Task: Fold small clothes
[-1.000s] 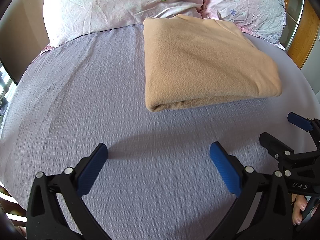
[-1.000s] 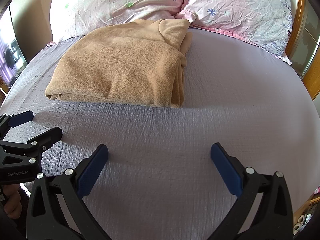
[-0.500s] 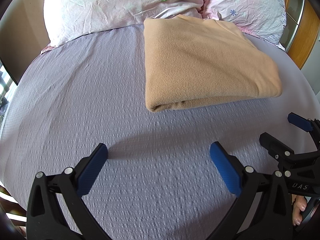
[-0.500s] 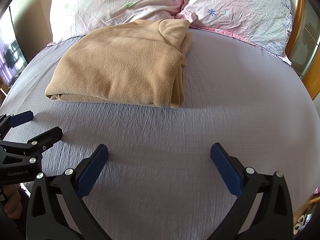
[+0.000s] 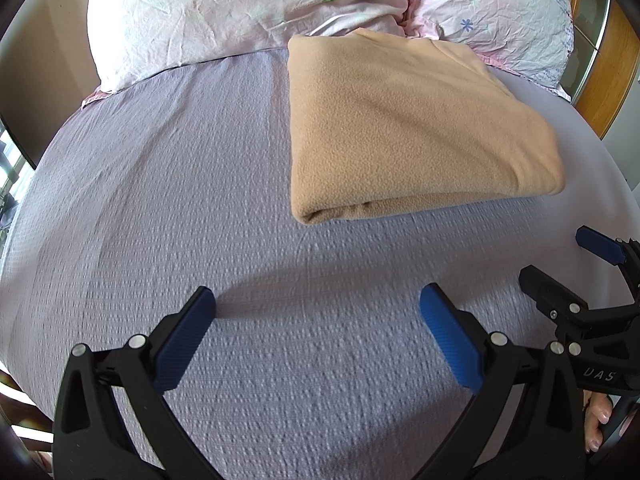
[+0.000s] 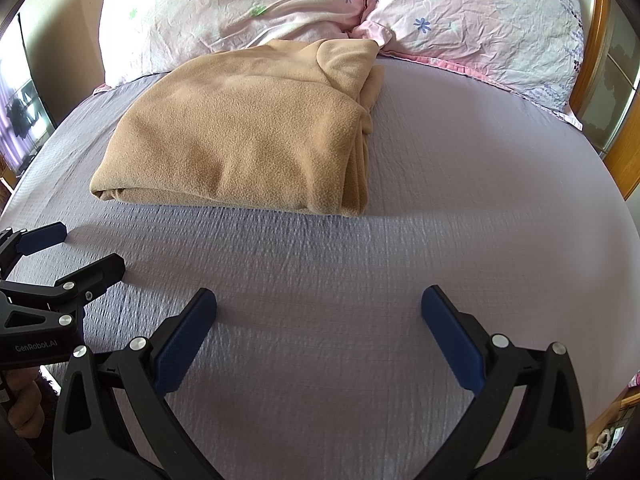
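Note:
A tan fleece garment [image 5: 412,128] lies folded in a thick rectangle on the lilac bed sheet [image 5: 180,184], its far edge against the pillows. It also shows in the right wrist view [image 6: 248,136], with stacked layers along its right side. My left gripper [image 5: 318,312] is open and empty, low over the sheet in front of the garment and apart from it. My right gripper [image 6: 318,312] is open and empty, to the right of the left one. Each gripper shows in the other's view, the right one [image 5: 560,264] and the left one [image 6: 76,252].
Two pale floral pillows [image 6: 248,8] [image 6: 480,24] lie at the head of the bed. A wooden frame with glass [image 5: 604,64] stands at the right. The bed's right edge drops off to the floor [image 6: 608,436].

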`<state>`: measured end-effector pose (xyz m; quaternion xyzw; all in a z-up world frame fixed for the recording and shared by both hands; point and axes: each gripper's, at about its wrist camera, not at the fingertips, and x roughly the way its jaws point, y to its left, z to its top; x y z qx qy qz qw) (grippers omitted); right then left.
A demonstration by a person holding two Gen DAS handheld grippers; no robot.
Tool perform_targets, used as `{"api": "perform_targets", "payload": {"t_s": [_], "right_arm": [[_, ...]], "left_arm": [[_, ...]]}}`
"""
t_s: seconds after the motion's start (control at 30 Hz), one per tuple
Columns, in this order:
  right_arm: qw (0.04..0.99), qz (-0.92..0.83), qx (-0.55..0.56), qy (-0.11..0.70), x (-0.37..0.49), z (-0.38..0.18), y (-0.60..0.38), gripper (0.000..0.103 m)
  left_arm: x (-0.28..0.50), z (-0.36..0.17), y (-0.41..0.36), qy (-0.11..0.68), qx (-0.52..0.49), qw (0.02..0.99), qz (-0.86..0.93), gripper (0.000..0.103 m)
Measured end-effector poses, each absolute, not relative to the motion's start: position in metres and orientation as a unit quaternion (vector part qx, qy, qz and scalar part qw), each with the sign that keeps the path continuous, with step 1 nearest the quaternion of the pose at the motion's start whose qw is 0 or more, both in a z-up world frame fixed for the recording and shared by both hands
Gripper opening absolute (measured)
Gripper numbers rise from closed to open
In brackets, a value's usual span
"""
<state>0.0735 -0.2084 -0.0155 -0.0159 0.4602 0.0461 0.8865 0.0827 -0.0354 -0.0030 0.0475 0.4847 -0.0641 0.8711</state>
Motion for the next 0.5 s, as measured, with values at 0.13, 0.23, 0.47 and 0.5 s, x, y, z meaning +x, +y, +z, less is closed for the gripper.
{"api": "perform_targets", "payload": {"t_s": [0.13,0.23,0.47,0.5], "right_arm": [[0.887,0.046,-0.016,0.46,0.0733,-0.0158,-0.2083,0.102],[0.887,0.046,-0.016,0.459,0.0732,-0.016,-0.2084,0.102],[0.887,0.046,-0.016,0.459,0.0734,-0.0152,-0.2086,0.102],[0.887,0.046,-0.015,0.459,0.0739,-0.0148,-0.2085,0.102]], "left_arm": [[0.0832,-0.0027,-0.035,0.484,0.047,0.871,-0.064,0.101],[0.0831,-0.0028,-0.0352,0.484,0.048,0.871,-0.064,0.101],[0.0834,-0.0025,-0.0346,0.484,0.048,0.871,-0.065,0.101],[0.0831,-0.0026,-0.0348,0.484,0.048,0.871,-0.065,0.101]]}}
